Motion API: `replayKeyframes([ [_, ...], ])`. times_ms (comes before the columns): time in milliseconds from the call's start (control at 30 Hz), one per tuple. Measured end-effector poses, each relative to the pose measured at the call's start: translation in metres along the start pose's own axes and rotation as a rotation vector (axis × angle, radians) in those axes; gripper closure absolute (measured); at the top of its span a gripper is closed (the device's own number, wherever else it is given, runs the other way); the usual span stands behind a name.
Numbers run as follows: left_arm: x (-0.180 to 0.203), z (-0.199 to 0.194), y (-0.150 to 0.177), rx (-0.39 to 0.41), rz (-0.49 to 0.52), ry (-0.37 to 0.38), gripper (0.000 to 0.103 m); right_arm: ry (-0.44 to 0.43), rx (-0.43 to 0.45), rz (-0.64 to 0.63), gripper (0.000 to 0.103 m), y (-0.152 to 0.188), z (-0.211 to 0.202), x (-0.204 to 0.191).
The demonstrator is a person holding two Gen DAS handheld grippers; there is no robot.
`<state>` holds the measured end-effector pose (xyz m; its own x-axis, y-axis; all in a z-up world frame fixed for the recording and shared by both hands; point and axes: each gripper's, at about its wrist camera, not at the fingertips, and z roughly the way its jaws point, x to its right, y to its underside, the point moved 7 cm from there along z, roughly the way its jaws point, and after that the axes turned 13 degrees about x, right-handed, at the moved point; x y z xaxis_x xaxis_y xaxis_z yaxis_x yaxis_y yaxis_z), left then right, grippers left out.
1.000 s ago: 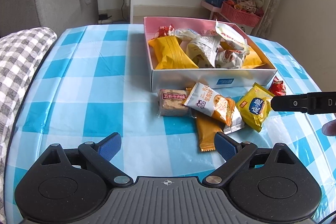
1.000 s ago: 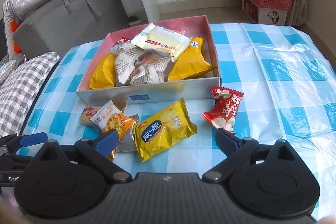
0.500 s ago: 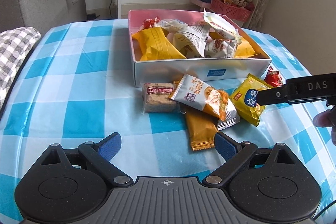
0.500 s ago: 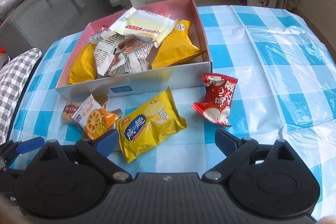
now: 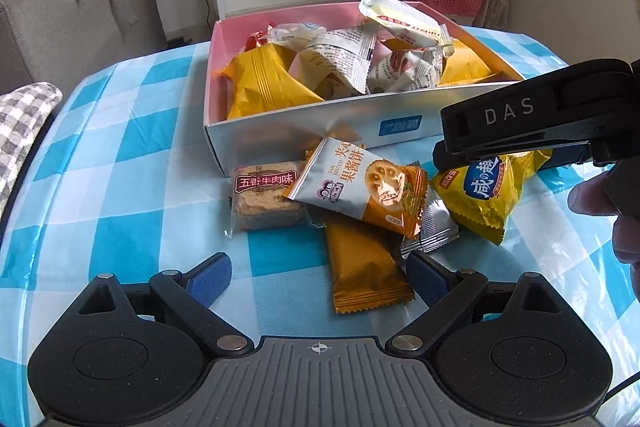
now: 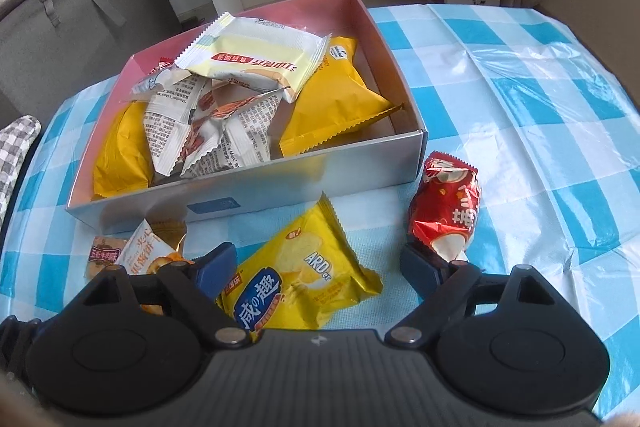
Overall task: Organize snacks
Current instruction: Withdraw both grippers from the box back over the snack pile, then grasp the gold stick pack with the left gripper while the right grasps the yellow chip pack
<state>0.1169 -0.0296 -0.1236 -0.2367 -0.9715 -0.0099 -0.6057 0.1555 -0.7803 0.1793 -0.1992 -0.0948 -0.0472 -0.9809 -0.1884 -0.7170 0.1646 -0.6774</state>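
Right now, by label:
Right gripper (image 6: pixel 316 265): jaws apart, just been closing, straddling yellow foil chip packet (image 6: pixel 298 283), pads not pressing.
Left gripper (image 5: pixel 318 277): jaws spread over orange foil wrapper (image 5: pixel 364 269), nothing grasped.
Box: pink-lined white cardboard box (image 6: pixel 304 173), snack-filled, just behind the loose packets on blue-checked tablecloth (image 6: pixel 500 67).

Glossy plastic check cover (image 6: pixel 520 75), creased, over the tabletop. Cardboard box (image 6: pixel 320 171) with smooth satin outer wall. Shiny foil-plastic snack wrappers: yellow packet (image 6: pixel 304 279), red packet (image 6: pixel 448 211). Matt black plastic right hand-held gripper (image 6: pixel 320 263) with blue pads (image 6: pixel 216 263).
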Motion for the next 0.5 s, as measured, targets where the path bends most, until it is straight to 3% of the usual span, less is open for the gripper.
replayKeyframes([
  [200,-0.004,-0.006,0.001,0.003,0.025,0.033,0.023,-0.019,-0.008,-0.003,0.028,0.0,-0.007,0.007],
  [467,-0.002,-0.009,-0.002,0.001,0.052,0.062,0.058,-0.049,-0.043,0.023,0.043,0.001,-0.016,0.015],
  [500,-0.001,-0.009,-0.003,0.001,0.056,0.064,0.059,-0.053,-0.048,0.029,0.045,0.001,-0.016,0.015],
])
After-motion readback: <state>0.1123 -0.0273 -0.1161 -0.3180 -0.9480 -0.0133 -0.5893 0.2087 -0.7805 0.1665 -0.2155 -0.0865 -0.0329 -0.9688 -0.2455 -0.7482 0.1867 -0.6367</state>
